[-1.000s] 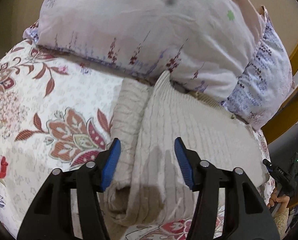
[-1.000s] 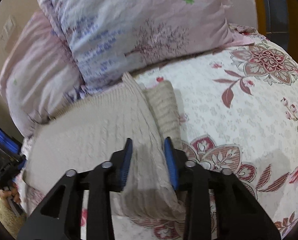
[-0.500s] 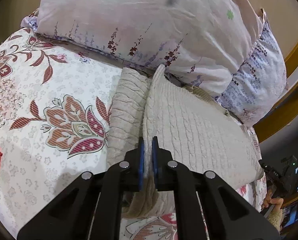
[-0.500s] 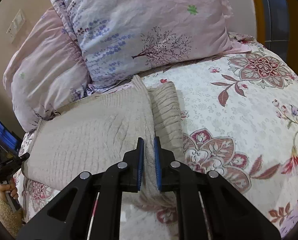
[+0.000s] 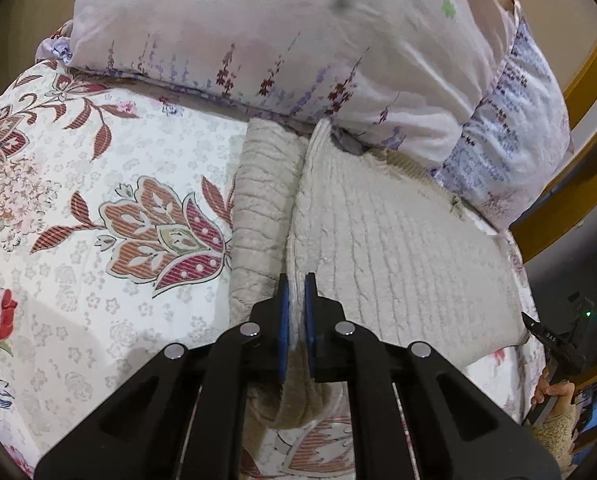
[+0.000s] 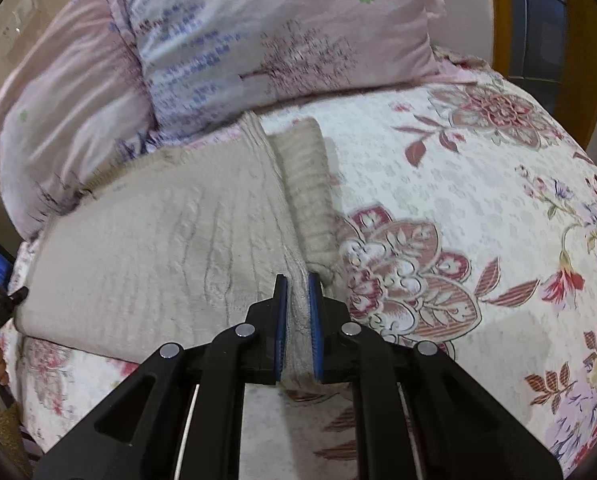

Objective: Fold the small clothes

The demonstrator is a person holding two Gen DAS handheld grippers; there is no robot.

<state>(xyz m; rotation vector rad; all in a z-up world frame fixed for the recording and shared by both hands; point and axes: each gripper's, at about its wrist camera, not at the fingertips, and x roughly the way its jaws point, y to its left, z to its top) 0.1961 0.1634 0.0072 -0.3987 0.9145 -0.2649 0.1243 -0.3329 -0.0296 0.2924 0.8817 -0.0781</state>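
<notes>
A cream cable-knit sweater [image 5: 398,248] lies flat on the floral bedspread, its far end against the pillows; it also shows in the right wrist view [image 6: 170,240]. A sleeve [image 5: 262,208] lies folded along its edge, seen too in the right wrist view [image 6: 308,184]. My left gripper [image 5: 293,284] is shut on the raised near edge of the sweater. My right gripper [image 6: 297,284] is shut on the same kind of raised fold at the sweater's near edge. Each grip lifts a ridge of knit that runs away toward the pillows.
Two pink floral pillows [image 5: 298,40] [image 6: 266,36] lean at the head of the bed. The floral bedspread [image 5: 98,220] [image 6: 478,240] spreads beside the sweater. A wooden frame [image 5: 578,92] and a person's hand with another gripper [image 5: 554,360] are at the right edge.
Both grippers went from open around the sweater's edge to shut on it, then lifted the pinched fold slightly; the view drew back a little from the pillows.
</notes>
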